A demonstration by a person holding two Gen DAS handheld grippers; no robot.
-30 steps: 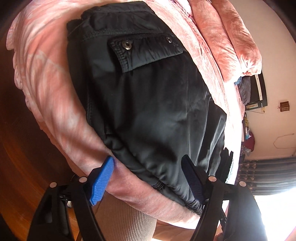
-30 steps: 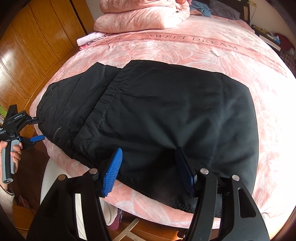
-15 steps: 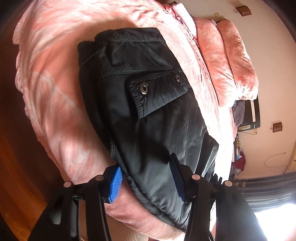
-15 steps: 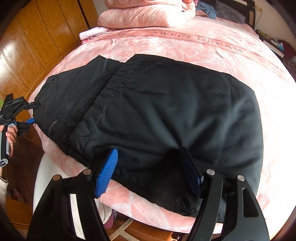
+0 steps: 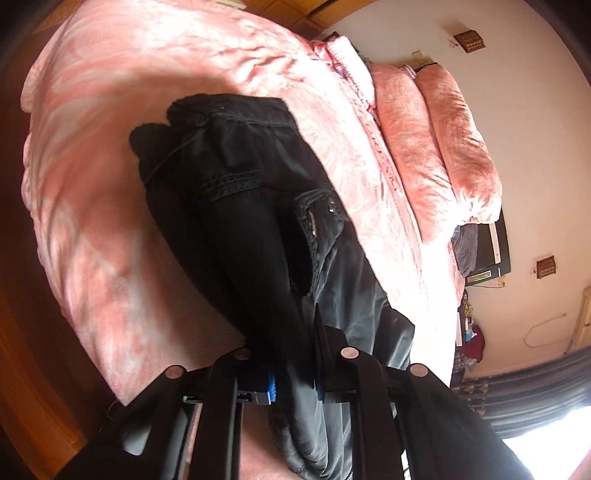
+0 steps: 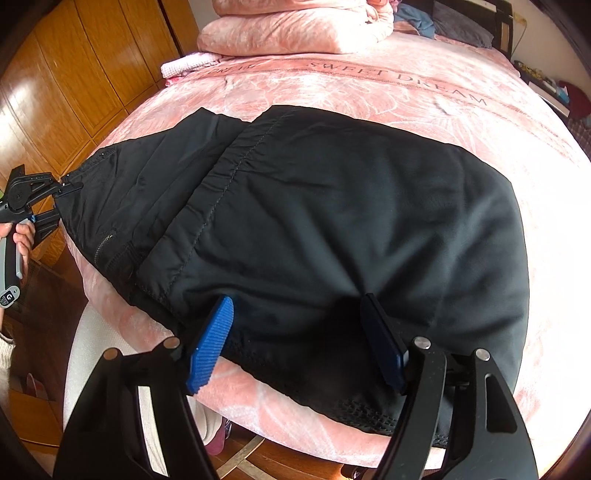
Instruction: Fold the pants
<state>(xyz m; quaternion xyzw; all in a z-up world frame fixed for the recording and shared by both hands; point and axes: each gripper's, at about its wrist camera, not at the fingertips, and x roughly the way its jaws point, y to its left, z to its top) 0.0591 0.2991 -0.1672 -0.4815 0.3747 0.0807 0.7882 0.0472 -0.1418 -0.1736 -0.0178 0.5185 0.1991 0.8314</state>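
Note:
Black pants (image 6: 332, 221) lie folded on the pink bedspread (image 6: 369, 85), near its front edge. My left gripper (image 5: 293, 384) is shut on the pants (image 5: 258, 240) at their left end, with the cloth bunched between its blue pads. It also shows in the right wrist view (image 6: 55, 201), at the far left, pinching the pants' edge. My right gripper (image 6: 295, 343) is open, its jaws wide apart over the near edge of the pants, with cloth between them.
Folded pink quilts (image 6: 288, 29) and a pink-white cloth (image 6: 188, 66) sit at the head of the bed. A wooden wardrobe (image 6: 74, 74) stands on the left. A white stool (image 6: 110, 369) is under the bed's front edge.
My left gripper moved in and closed on the left end of the pants. My right gripper stayed open and edged slightly forward over the near edge.

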